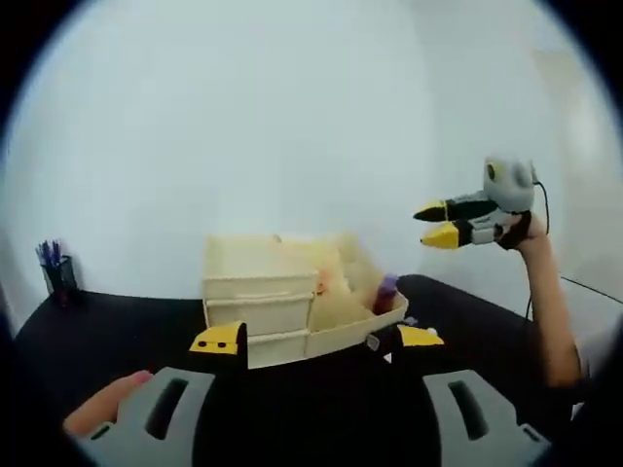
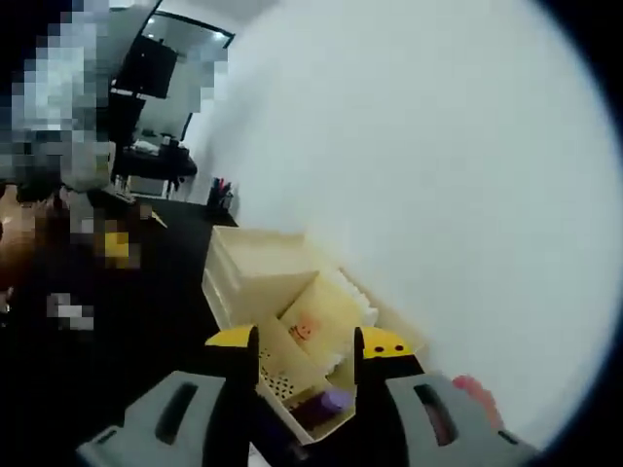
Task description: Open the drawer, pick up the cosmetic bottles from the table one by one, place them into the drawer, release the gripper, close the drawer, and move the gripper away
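Observation:
A cream drawer unit [image 1: 258, 292] stands on the black table [image 1: 117, 331], its drawer [image 1: 341, 313] pulled out to the right. A purple-capped cosmetic bottle [image 1: 386, 288] lies in the drawer, next to a cream item with an orange print [image 1: 324, 284]. My left gripper [image 1: 319, 338] is open in front of the unit, nothing between its yellow tips. My right gripper [image 1: 440, 223] hovers high, above and right of the drawer. In the right gripper view the right gripper [image 2: 309, 341] is open above the drawer [image 2: 292, 375] and the purple-capped bottle [image 2: 331, 401], holding nothing.
A pen holder [image 1: 58, 274] stands at the table's far left by the pale wall, also seen as the pen holder [image 2: 222, 195]. A hand and forearm [image 1: 550, 302] carry the right gripper. The left gripper [image 2: 115, 243] appears blurred at left, with dark office furniture behind.

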Motion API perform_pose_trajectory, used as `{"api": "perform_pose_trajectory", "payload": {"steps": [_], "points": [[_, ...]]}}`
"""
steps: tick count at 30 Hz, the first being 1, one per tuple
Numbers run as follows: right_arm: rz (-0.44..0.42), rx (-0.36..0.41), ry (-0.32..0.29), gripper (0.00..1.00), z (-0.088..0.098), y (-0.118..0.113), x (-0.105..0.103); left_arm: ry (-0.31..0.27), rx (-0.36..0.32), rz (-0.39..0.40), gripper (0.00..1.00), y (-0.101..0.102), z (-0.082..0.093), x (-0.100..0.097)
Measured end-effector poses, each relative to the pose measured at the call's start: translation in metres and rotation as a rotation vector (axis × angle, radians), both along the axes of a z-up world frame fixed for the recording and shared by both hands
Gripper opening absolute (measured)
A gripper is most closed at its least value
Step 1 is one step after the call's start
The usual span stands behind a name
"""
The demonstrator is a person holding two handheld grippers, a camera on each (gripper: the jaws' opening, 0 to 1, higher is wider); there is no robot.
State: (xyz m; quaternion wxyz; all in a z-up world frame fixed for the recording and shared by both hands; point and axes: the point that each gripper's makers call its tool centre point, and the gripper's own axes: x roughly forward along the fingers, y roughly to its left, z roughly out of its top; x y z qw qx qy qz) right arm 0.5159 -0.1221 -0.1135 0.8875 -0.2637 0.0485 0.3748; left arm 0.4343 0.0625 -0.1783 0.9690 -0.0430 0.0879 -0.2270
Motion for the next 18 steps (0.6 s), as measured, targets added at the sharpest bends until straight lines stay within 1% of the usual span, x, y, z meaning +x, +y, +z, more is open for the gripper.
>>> {"api": "perform_pose_trajectory", "payload": {"steps": [1, 3, 5, 7, 8, 9, 12, 18], "points": [[0.0, 0.001, 0.0, 0.35, -0.002, 0.0, 0.001, -0.001, -0.006, 0.0, 0.55, 0.0, 0.0, 0.003], [0.009, -0.024, 0.008, 0.35, -0.007, 0.0, 0.007, 0.0, -0.028, 0.001, 0.55, -0.001, -0.001, 0.008], [0.003, -0.012, 0.0, 0.35, -0.006, -0.001, 0.012, 0.005, -0.064, 0.002, 0.55, 0.0, -0.001, 0.016], [0.026, -0.027, 0.011, 0.35, -0.012, 0.0, 0.013, 0.012, -0.107, 0.005, 0.55, -0.001, -0.004, 0.02], [0.028, -0.028, 0.012, 0.35, -0.012, 0.0, 0.016, 0.015, -0.12, 0.006, 0.55, -0.001, -0.005, 0.023], [0.031, -0.026, 0.014, 0.35, -0.011, 0.0, 0.02, 0.018, -0.131, 0.006, 0.54, -0.001, -0.006, 0.024], [0.037, -0.029, 0.017, 0.35, -0.014, 0.002, 0.021, 0.035, -0.166, 0.002, 0.53, -0.004, -0.012, 0.032], [0.024, -0.06, 0.015, 0.35, -0.023, -0.001, 0.026, 0.071, -0.214, 0.002, 0.52, -0.011, -0.023, 0.047]]}}
